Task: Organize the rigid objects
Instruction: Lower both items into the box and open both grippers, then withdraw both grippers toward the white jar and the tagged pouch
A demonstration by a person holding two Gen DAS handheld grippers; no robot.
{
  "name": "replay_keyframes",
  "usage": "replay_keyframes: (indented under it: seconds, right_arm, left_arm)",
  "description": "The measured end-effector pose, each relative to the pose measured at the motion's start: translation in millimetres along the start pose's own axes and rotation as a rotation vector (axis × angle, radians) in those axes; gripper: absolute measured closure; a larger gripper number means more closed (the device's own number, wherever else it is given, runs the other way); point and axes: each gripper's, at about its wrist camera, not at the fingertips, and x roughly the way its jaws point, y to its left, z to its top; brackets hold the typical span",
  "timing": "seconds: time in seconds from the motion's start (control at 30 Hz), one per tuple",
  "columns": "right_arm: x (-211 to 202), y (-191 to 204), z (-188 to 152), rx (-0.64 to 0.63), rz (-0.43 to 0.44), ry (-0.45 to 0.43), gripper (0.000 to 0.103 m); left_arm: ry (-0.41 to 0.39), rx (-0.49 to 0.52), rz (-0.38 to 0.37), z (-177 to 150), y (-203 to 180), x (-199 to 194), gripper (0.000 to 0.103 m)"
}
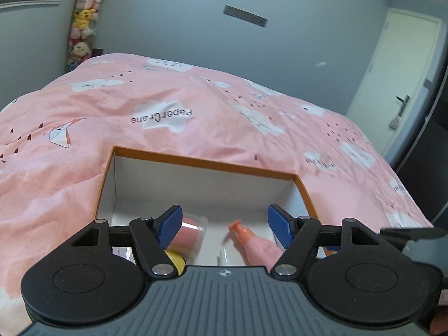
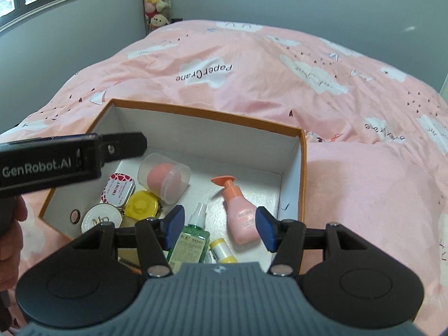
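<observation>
Right gripper [image 2: 219,226]: jaws parted, empty, above an orange-rimmed box [image 2: 207,116] on a pink duvet [image 2: 280,84]. Left gripper [image 1: 224,228]: jaws wide, empty (its body crosses the box's left side in the right view). Box contents: one pink pump bottle [image 2: 240,215], one green spray bottle [image 2: 193,240], one clear sponge case [image 2: 165,177], one mint tin [image 2: 119,190], one yellow-lidded jar [image 2: 141,210], one white compact [image 2: 102,218], one small yellow tube [image 2: 222,250].

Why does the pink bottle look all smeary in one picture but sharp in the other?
In the left wrist view the pink pump bottle with the orange cap is streaked by motion blur; in the right wrist view that bottle is crisp, and the fisheye lens bends the orange-edged cardboard box and the walls.
</observation>
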Motion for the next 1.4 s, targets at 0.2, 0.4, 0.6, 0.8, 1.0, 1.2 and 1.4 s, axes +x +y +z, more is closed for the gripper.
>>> replay_keyframes:
  seconds: [0.2,0.4,0.6,0.8,1.0,1.2,1.4]
  right_arm:
    - [-27,4,-21,0.024,0.009,-0.05,0.047]
    - [-53,7,-49,0.076,-0.003,-0.057,0.047]
    - [-58,3,-81,0.138,-0.026,0.008,0.047]
    - [-36,-7,-109,0.222,-0.111,0.149,0.047]
    - [-19,-17,-129,0.29,-0.091,0.227,0.046]
    - [4,-13,-142,0.301,-0.054,0.311,0.044]
    - [12,-14,-147,0.324,-0.041,0.32,0.045]
  left_arm:
    - [0.024,0.051,-0.066,-11,-9,-26,0.022]
    - [0.039,0.084,-0.115,-29,-15,-52,0.022]
    - [0.151,0.077,-0.152,-56,-10,-51,0.022]
    - [0.31,0.007,-0.156,-88,5,-30,0.022]
    - [0.406,-0.127,-0.142,-114,29,-18,0.022]
    - [0.44,-0.18,-0.137,-125,38,-9,0.022]
    - [0.465,-0.132,-0.168,-130,28,0,0.022]
